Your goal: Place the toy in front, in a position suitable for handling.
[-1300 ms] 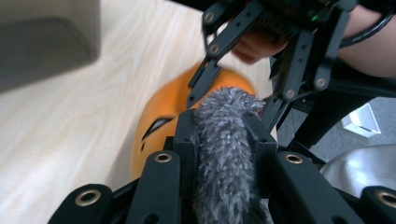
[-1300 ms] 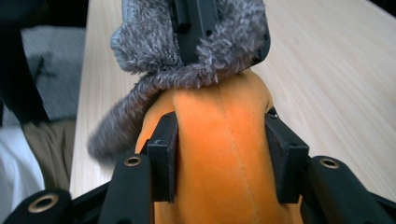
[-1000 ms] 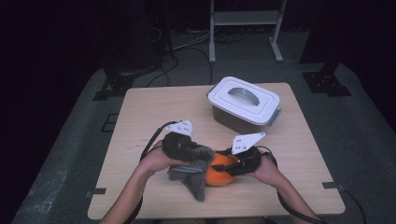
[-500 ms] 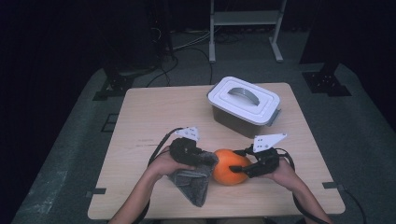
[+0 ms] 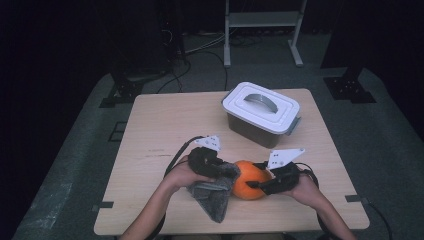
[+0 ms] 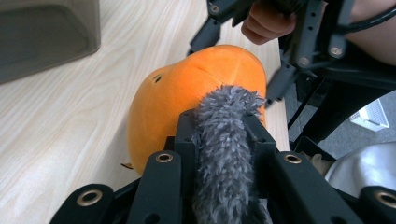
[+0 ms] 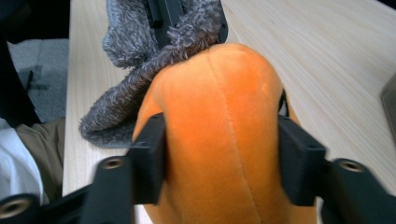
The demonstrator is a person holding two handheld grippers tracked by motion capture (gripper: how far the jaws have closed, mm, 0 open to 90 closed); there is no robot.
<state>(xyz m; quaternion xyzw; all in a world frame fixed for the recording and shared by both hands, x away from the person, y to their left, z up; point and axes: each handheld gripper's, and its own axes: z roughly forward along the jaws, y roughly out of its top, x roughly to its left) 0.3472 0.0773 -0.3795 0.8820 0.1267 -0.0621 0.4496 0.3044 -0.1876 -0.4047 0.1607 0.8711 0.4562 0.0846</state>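
both hands slid right w/ orange plush (image 5: 248, 179); left tongs (image 6: 223, 125) clamp grey cloth (image 5: 214, 196), right tongs (image 7: 221, 161) closing round plush.

An orange plush toy (image 5: 248, 179), a fuzzy grey cloth (image 5: 215, 199), a white-lidded box (image 5: 261, 106), a pale wood table (image 5: 165, 135).

No lettering, label, brand mark or number can be read on anything pictured.
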